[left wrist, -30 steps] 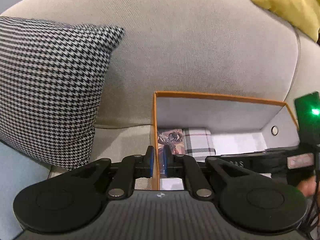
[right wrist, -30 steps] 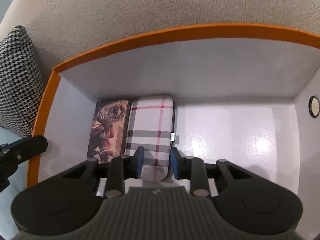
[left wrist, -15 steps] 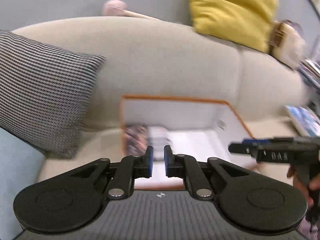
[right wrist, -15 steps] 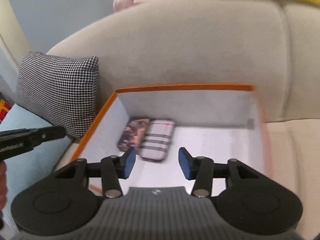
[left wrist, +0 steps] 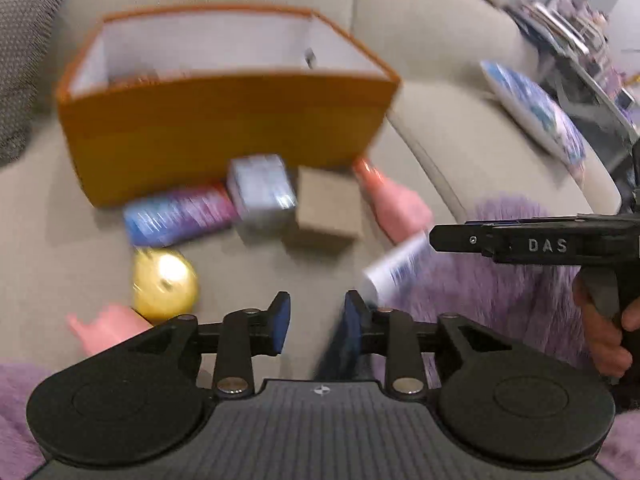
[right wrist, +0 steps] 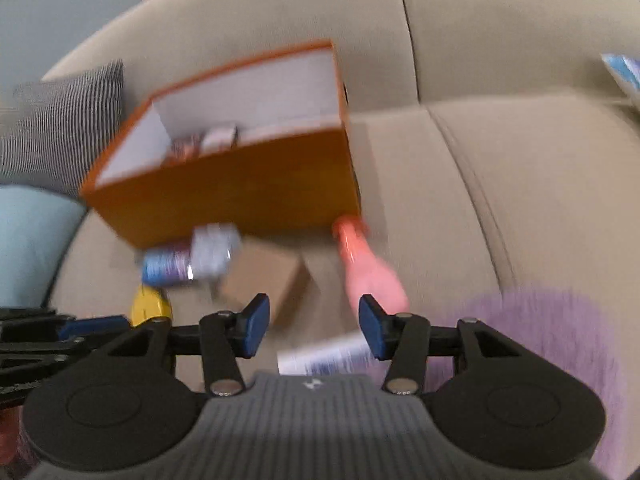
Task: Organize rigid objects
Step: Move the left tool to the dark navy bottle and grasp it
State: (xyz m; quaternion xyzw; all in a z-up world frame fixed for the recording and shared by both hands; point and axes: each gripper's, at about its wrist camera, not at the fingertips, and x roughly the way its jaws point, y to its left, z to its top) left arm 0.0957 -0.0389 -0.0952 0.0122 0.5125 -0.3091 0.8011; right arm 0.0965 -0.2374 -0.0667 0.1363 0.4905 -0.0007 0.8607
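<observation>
Both grippers have pulled back from the orange box [right wrist: 224, 196] — left gripper [left wrist: 316, 326] fingers opening, right gripper [right wrist: 314, 322] fingers apart, both empty — toward the loose items on the sofa [right wrist: 500, 168].

Sofa [left wrist: 440, 40]: beige, its seat and backrest filling both views.
Check cushion [right wrist: 64, 120]: black-and-white weave, propped against the backrest at the left end.
Blue cushion [right wrist: 32, 240]: pale, just below the check cushion at the left edge of the right wrist view.
Purple throw [right wrist: 552, 340]: fuzzy lilac fabric spread over the seat's near right side.
Plate [left wrist: 532, 108]: blue-and-white, blurred, lying on the sofa at the right.
Shelves [left wrist: 576, 28]: cluttered, too blurred to read, beyond the sofa's right end.
</observation>
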